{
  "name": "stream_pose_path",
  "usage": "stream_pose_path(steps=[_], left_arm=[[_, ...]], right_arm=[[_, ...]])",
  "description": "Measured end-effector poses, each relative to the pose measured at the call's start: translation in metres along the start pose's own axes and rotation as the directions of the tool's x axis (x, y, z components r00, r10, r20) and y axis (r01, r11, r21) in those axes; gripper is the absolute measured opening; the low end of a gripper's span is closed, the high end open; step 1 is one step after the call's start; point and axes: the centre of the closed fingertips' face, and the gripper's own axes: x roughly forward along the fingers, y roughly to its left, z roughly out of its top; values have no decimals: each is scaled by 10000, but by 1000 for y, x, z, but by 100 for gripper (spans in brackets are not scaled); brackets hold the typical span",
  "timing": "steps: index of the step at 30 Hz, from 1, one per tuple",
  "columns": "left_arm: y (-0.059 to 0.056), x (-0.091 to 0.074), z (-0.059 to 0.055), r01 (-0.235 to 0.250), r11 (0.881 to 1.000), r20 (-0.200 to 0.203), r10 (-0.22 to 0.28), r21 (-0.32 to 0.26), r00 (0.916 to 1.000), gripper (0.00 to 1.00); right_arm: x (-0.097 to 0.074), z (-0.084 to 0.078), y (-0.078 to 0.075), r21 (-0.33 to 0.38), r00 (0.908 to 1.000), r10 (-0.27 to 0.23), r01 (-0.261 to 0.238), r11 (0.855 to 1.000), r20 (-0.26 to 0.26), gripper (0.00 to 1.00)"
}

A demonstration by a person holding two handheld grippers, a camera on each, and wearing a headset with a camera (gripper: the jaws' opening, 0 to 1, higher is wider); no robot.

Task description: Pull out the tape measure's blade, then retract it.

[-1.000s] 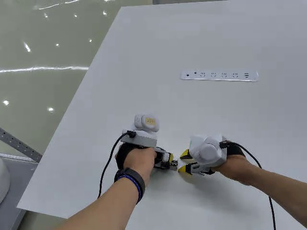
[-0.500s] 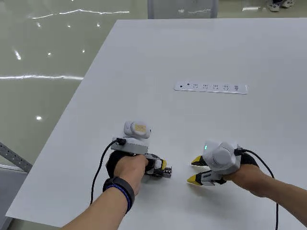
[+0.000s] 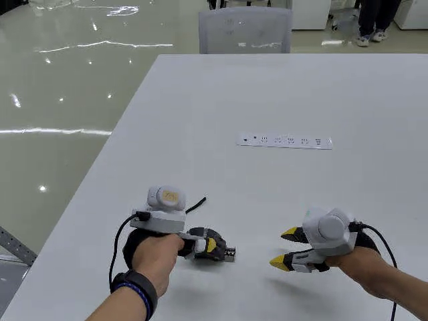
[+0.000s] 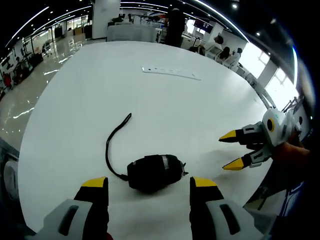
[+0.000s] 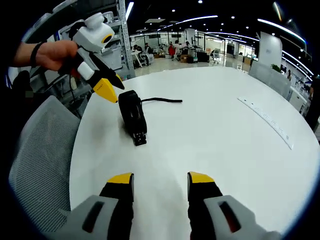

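The black tape measure (image 3: 215, 245) lies on the white table (image 3: 221, 100), its blade fully in and its hook end pointing right. My left gripper (image 3: 199, 242) sits at its left side. In the left gripper view the tape measure (image 4: 152, 172) rests just ahead of the left gripper (image 4: 148, 181), which stands open with the case between its yellow tips, untouched. A black strap (image 4: 116, 137) trails away from the case. My right gripper (image 3: 284, 247) hovers open well to the right, with nothing between its fingers. From the right gripper (image 5: 160, 178) the tape measure (image 5: 132, 115) lies ahead.
A white power strip (image 3: 284, 141) lies flat on the table beyond both grippers. A grey chair (image 3: 245, 30) stands at the far edge. The table's left edge (image 3: 80, 200) runs close to the left hand. A mesh chair (image 5: 40, 150) appears in the right gripper view.
My right gripper has drawn away to the right from the tape measure's hook end, widening the gap. The head camera has tilted up. The left gripper stays by the case.
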Motion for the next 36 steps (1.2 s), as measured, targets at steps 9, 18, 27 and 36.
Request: stream_pose_path(steps=[9, 18, 27, 36], left_arm=[[14, -19, 7, 122, 9997, 674, -136, 211, 9976, 63], [20, -39, 16, 438, 9970, 1360, -523, 646, 9893, 63], [27, -77, 30, 418, 9908, 2165, -693, 1290, 9738, 65], [34, -111, 40, -140, 9758, 3186, -576, 2180, 9461, 66]], right_arm=[[-26, 4, -12, 1599, 9936, -876, 754, 9843, 709, 44], [-52, 7, -15, 2084, 9817, -1553, 1299, 9694, 1101, 48], [-84, 13, -17, 2239, 9623, -2251, 1882, 9563, 1525, 51], [-111, 13, -11, 2364, 9426, -2810, 2358, 9426, 1803, 54]])
